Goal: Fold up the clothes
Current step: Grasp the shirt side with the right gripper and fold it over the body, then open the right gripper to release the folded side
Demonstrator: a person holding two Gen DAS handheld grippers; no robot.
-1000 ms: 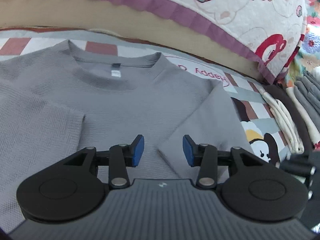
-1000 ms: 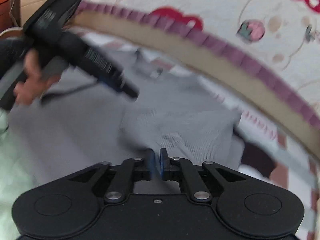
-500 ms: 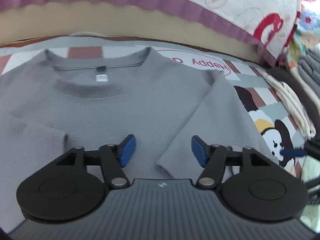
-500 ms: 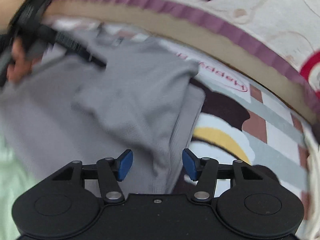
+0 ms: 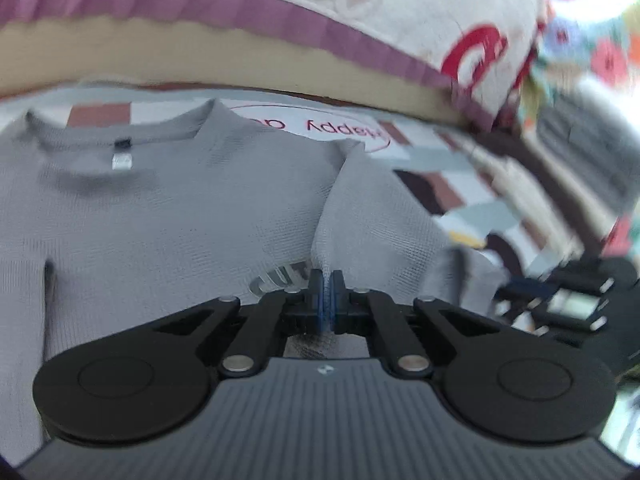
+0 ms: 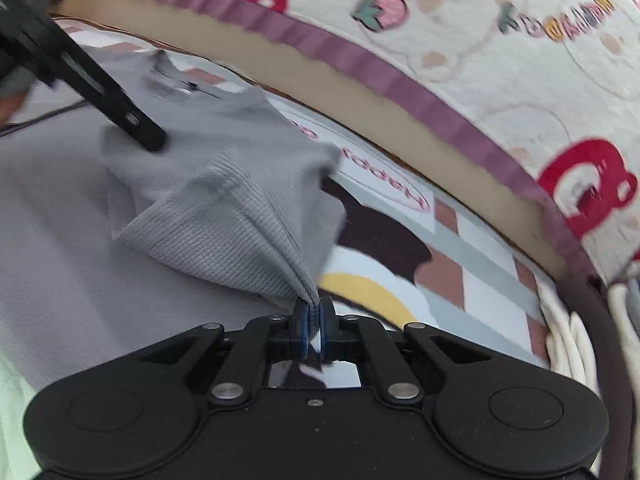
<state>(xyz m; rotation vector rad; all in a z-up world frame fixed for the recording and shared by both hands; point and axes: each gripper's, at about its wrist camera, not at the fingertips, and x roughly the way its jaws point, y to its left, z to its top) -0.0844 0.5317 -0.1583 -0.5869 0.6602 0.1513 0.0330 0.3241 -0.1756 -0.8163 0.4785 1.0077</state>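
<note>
Both sets of jaws, spread wide half a second ago, are now pinching fabric. On the patterned bed cover (image 5: 460,164), the grey sweater (image 5: 168,216) is lying flat, collar toward the cream quilt (image 6: 480,40) along the far edge. The left hand-held gripper (image 5: 326,296) is clamping a fold mid-chest, while the right hand-held gripper (image 6: 314,320) is clamping the sleeve (image 6: 240,220), lifting it into a peak.

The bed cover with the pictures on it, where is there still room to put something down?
Bare patterned cover shows between the grey shirt and the purple-trimmed quilt, up to the white folded cloth. The shirt side is crowded: the right tongs and left tongs both pinch the shirt.
</note>
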